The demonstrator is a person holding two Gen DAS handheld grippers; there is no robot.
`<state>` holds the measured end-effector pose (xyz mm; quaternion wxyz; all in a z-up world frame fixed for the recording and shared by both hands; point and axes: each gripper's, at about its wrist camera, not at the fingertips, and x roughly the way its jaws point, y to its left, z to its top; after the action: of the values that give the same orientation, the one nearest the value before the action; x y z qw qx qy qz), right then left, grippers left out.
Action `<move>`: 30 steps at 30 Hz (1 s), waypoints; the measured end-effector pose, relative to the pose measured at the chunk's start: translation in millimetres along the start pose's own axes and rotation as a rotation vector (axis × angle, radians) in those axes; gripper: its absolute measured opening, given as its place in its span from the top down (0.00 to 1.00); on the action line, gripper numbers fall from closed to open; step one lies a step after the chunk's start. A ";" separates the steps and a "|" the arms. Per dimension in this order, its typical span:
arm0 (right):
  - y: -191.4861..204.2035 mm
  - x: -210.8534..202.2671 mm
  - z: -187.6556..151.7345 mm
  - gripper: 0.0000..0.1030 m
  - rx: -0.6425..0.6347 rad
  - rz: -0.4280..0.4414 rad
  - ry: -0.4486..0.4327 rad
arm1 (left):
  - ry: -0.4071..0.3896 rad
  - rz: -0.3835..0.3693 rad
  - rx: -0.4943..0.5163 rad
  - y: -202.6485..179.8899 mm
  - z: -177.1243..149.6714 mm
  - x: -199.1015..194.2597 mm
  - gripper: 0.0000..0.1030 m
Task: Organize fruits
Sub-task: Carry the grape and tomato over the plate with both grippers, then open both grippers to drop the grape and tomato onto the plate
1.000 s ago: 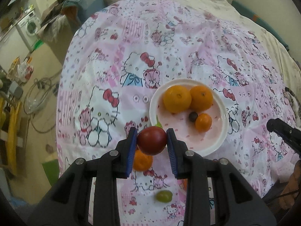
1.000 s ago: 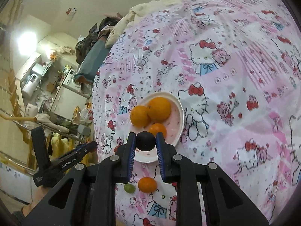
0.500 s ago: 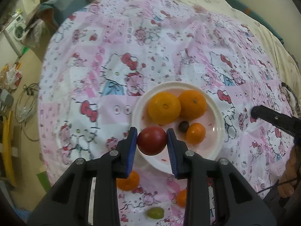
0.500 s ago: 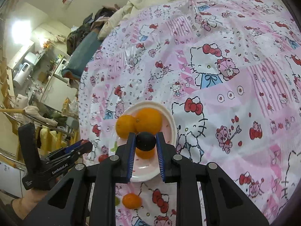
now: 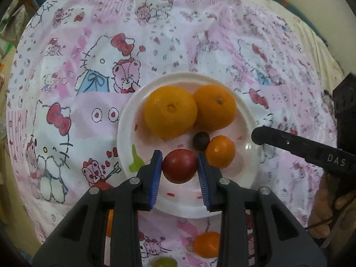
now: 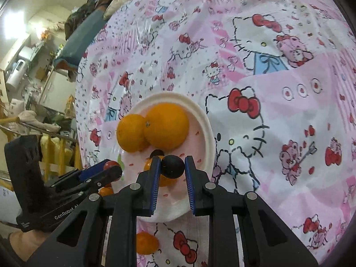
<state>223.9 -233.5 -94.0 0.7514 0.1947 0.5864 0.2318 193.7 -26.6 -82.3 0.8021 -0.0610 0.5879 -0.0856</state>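
While above plate (image 5: 124,133), red fruit (image 5: 179,166) pinched between left claw (image 5: 179,166) pads.

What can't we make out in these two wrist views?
- Green fruit, left wrist view: cut off by the bottom edge, blurred; type unclear.
- Small orange, right wrist view: mostly hidden behind the right gripper and its dark fruit.
- Orange fruit on the cloth, left wrist view: partly behind the left gripper.
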 end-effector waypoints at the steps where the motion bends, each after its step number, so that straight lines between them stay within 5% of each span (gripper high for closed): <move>1: -0.1 2.0 0.1 0.77 0.001 -0.002 0.004 | 0.008 0.005 0.008 -0.9 -0.7 3.3 0.73; 23: -0.2 -3.6 2.1 0.74 0.014 -0.018 -0.019 | 0.044 0.063 -0.002 -0.4 9.5 24.9 0.72; 30: -1.0 -10.1 5.9 0.73 0.015 -0.027 -0.035 | -0.011 0.094 0.017 -5.2 11.4 12.9 0.32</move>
<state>227.6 -240.3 -85.2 0.7632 0.1963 0.5773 0.2137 208.0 -34.4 -89.9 0.8089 -0.0266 0.5849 -0.0525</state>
